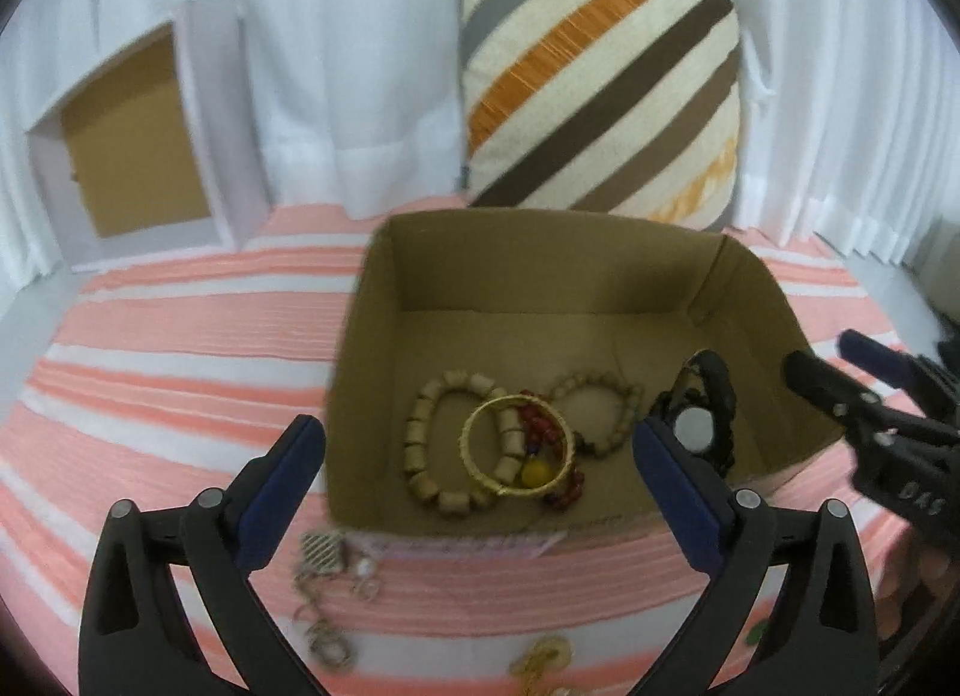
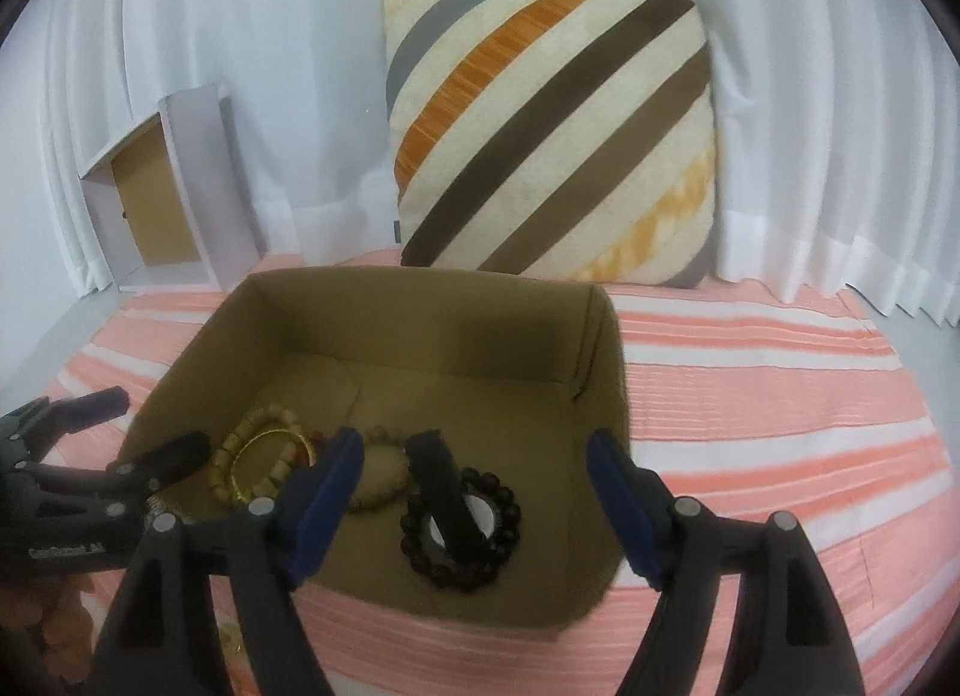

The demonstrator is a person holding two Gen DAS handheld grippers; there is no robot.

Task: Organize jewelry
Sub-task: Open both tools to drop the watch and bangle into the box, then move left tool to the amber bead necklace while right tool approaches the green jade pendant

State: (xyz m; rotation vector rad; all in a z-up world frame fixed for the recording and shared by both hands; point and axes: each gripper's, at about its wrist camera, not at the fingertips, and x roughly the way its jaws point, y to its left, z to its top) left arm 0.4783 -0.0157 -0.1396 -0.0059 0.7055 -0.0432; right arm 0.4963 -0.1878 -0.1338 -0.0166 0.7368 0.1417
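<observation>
An open cardboard box [image 1: 372, 300] [image 2: 600, 348] stands on a pink-and-white striped cloth. Inside lie wooden bead bracelets [image 1: 432, 444] [image 2: 264, 420], a gold bangle [image 1: 510, 486] [image 2: 240, 486], red beads [image 1: 540, 426] and a black watch with a black bead bracelet [image 1: 702, 420] [image 2: 462, 522]. My left gripper [image 1: 480, 456] is open above the box's near wall. My right gripper [image 2: 480, 492] is open over the black watch and holds nothing; it also shows in the left wrist view [image 1: 822, 360]. Silver chain jewelry [image 1: 330, 594] and a gold piece [image 1: 540, 660] lie on the cloth before the box.
A striped cushion [image 1: 600, 90] [image 2: 552, 126] leans on white curtains behind the box. A white box lid with brown inside [image 1: 150, 144] [image 2: 162, 186] leans at the back left. The striped cloth [image 1: 150, 366] [image 2: 780, 396] spreads around the box.
</observation>
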